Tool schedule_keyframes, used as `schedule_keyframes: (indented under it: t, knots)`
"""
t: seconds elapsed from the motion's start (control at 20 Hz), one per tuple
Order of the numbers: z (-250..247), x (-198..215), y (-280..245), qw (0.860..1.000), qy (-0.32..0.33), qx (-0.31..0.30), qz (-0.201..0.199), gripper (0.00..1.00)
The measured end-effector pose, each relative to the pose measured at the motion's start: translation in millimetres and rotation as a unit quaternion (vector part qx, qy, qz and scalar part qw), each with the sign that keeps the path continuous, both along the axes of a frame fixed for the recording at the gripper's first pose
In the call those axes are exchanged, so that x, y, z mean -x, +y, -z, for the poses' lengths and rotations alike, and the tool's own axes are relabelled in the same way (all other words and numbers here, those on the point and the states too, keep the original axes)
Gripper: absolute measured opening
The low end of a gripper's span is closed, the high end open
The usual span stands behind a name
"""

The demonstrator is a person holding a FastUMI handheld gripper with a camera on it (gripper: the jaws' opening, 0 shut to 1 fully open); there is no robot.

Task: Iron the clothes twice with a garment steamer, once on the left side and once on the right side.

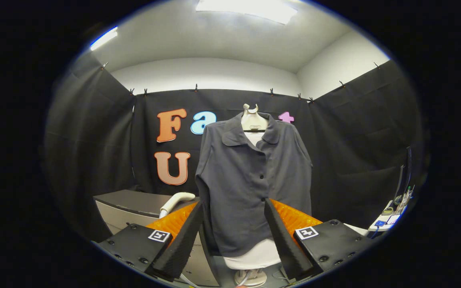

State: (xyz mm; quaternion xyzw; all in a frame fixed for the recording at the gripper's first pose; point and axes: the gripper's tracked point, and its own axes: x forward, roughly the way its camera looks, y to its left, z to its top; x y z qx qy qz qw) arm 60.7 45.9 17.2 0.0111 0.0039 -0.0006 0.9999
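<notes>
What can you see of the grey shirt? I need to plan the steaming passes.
The grey shirt is a dark, matte, collared, long-sleeved garment with a buttoned front and an open collar. It hangs upright on a pale mannequin torso, whose white base shows below the hem. One sleeve hangs straight down its side. It stands before the black cloth wall, beyond the open claw, whose fingers frame its lower part without touching it.

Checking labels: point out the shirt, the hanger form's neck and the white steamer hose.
shirt (250, 188): gripper view, front placket, beyond the open fingers.
hanger form's neck (253, 120): gripper view, inside the collar.
white steamer hose (176, 200): gripper view, curved bend.
gripper (233, 232): gripper view, midway between fingertips.
</notes>
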Motion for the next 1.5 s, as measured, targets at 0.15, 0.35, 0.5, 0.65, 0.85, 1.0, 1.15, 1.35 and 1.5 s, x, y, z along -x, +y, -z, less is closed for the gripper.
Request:
schedule_keyframes:
  t: [0.15, 0.35, 0.5, 0.65, 0.85, 1.0, 1.15, 1.35, 1.5]
  knots:
    - [-14, -31, 26, 1.0, 0.003, -0.004, -0.02, 0.97]
    - [-18, -81, 79, 0.998, 0.03, -0.009, -0.06, 0.97]
    - [-14, -125, 128, 0.993, 0.065, -0.02, -0.096, 0.98]
    - [-1, -166, 177, 0.987, 0.109, -0.028, -0.118, 0.98]
    - [39, -220, 221, 0.977, 0.177, 0.001, -0.119, 0.98]
    - [84, -249, 240, 0.967, 0.228, 0.009, -0.113, 0.97]
    - [137, -267, 249, 0.946, 0.305, 0.0, -0.107, 0.98]
    - [181, -293, 245, 0.93, 0.359, -0.002, -0.082, 0.98]
    - [190, -305, 239, 0.926, 0.371, 0.008, -0.066, 0.98]
